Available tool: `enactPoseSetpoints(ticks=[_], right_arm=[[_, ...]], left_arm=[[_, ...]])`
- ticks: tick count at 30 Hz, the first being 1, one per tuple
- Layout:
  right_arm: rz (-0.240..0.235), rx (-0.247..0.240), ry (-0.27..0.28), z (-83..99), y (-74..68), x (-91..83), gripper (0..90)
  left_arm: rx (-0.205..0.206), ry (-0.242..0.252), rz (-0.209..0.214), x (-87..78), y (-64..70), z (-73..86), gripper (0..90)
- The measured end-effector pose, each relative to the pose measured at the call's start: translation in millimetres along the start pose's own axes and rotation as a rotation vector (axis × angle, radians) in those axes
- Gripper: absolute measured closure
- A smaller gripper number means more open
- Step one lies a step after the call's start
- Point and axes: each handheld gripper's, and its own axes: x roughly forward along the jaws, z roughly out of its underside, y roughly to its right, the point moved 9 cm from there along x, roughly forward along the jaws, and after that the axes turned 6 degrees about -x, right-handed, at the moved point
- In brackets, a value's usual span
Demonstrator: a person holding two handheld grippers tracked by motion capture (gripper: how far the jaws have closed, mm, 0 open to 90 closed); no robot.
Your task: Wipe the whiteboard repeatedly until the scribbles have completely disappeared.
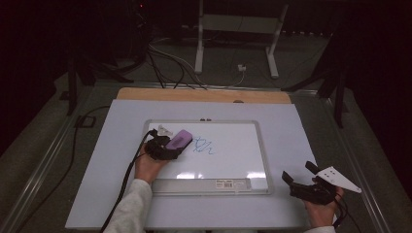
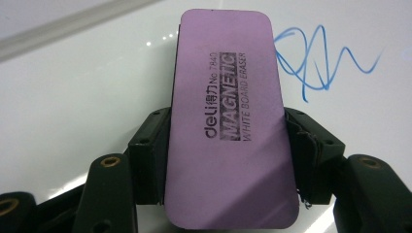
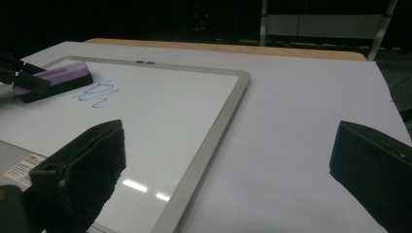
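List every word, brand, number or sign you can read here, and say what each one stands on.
"deli", with two Chinese characters beside it: purple eraser, held in the left gripper.
"No 7840": same eraser.
"MAGNETIC": same eraser.
"WHITE BOARD ERASER": same eraser.
Sticker on the whiteboard's lower frame: too small to read.
Blue scribble on the whiteboard: no legible word.
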Motion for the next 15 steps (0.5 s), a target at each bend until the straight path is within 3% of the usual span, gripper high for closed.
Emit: enactPoseSetpoints(ticks=[8,15], right_arm=[[-0.001,-0.001,-0.002,0.2,-0.4,0.6,0.0],[-0.001,-0.001,-0.002,0.2,0.0,0.4,0.0]], left_arm=[[-0.039,0.078,-0.022,-0.5,0.2,-15.3,31.8],[-0.041,0.049,-0.05,8.5,1.7,-20.4,35.8]])
